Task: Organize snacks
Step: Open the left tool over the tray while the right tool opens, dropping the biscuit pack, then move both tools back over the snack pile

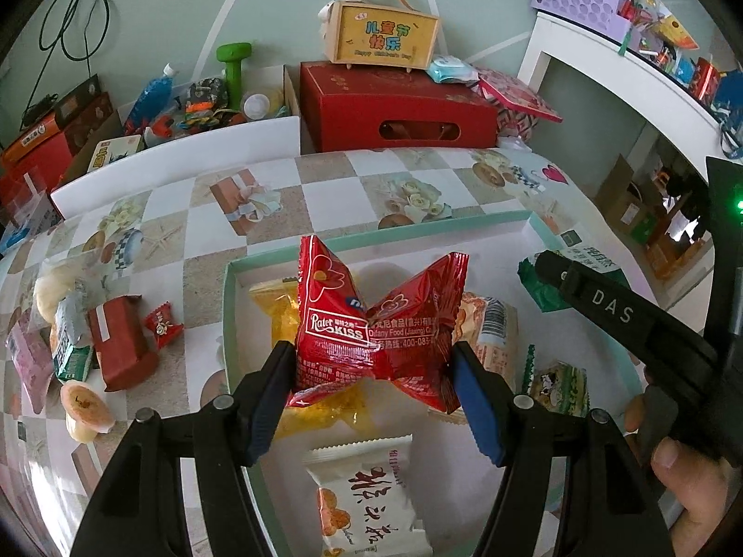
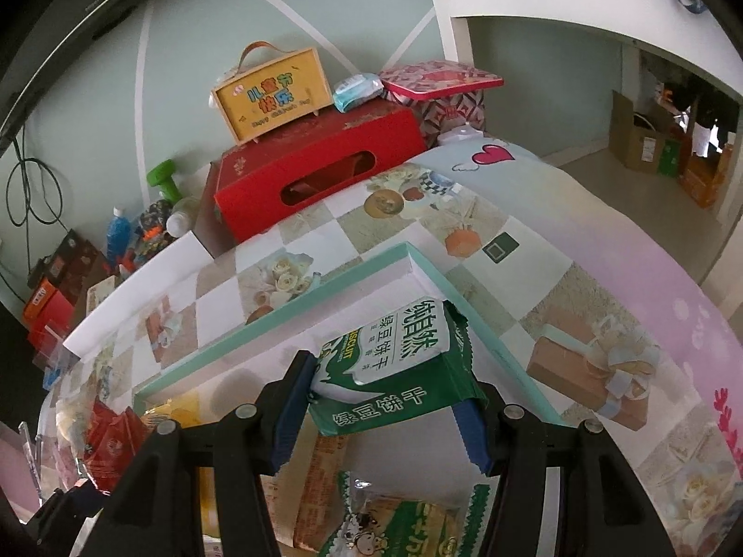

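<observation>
A red Rater Kiss snack packet (image 1: 378, 325) sits pinched between the blue pads of my left claw (image 1: 375, 373), crumpled at the middle where the squeeze lands. I hold it above the shallow mint-rimmed tray (image 1: 230, 325), directly ahead of the claw, so it can drop among the snacks already gathered there. Beneath it lies a yellow packet (image 1: 278, 311), and nearer to me, under the claw, a white packet with orange print (image 1: 367, 496).

My right claw (image 2: 387, 401) grips a green-and-white mung bean biscuit packet (image 2: 394, 371) by its lower end, over the same tray's far corner (image 2: 408, 255), probably for the same reason. A green cartoon-cow packet (image 2: 394, 529) lies below it.

To the left of my left claw, loose snacks wait on the patterned surface (image 1: 209, 255): a red-brown wrapped bar (image 1: 120, 341), a small red candy (image 1: 163, 325), a round pastry (image 1: 86, 411).
</observation>
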`<state>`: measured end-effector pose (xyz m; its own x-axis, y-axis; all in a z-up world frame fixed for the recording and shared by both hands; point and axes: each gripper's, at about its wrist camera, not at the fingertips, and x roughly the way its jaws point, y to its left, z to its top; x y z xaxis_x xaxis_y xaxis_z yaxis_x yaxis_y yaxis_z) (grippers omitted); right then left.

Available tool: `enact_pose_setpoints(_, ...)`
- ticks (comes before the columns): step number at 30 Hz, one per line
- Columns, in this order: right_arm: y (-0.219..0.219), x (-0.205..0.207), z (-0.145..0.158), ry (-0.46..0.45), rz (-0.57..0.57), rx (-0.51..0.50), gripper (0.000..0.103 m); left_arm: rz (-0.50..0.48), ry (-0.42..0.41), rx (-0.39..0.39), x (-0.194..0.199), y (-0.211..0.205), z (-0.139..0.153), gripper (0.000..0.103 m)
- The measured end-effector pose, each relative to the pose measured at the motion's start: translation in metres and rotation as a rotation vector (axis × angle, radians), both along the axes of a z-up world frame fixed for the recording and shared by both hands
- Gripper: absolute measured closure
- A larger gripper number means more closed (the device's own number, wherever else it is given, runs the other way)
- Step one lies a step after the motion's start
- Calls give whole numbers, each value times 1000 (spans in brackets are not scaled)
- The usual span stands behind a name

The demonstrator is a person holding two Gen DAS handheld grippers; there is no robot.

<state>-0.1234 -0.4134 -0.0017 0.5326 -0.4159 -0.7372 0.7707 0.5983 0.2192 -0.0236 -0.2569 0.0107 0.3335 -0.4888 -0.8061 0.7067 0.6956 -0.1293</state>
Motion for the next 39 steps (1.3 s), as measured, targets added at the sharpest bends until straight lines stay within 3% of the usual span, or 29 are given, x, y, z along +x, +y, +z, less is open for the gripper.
enact_pose_setpoints(19,4,5,-1,75,0,-19,42,9,-10,-8,0,12,10,23)
enact_pose_setpoints(28,14,14,0,113,24,-28,40,113,27,3,21,34,8,22)
enact_pose_setpoints(31,18,15,3,121,27,-41,29,152,35,1,28,43,7,22)
enact_pose_setpoints(36,24,19,5,149,35,-63,18,238,44,10,40,60,2,8)
enact_pose_setpoints(38,27,20,6,157,35,-78,0,273,54,21,45,66,-2,7)
enact_pose_setpoints(39,28,20,7,158,34,-87,0,287,56,27,47,68,-4,7)
